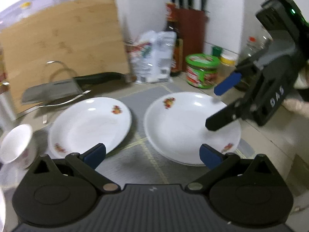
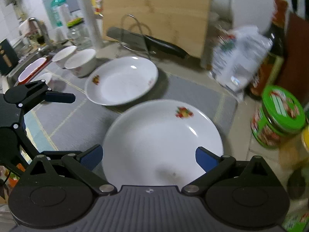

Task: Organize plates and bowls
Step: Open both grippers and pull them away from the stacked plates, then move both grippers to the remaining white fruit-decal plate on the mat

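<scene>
Legible text: "DAS", white letters, on the black body of the right tongs (image 1: 220, 108), seen in the left wrist view. Labels on the green-lidded jar (image 1: 201, 70), the dark sauce bottle (image 1: 174, 44) and the white packet (image 1: 154, 58): printing present, blurred, not readable in either view.

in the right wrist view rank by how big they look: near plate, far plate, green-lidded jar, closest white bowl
1. near plate (nearness inflates it; the plates may match)
2. far plate
3. green-lidded jar
4. closest white bowl, similar to the jar, unsure

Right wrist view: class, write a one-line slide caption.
Open right claw hovers over the near plate; a second plate and two bowls wait on the grey mat.
</scene>
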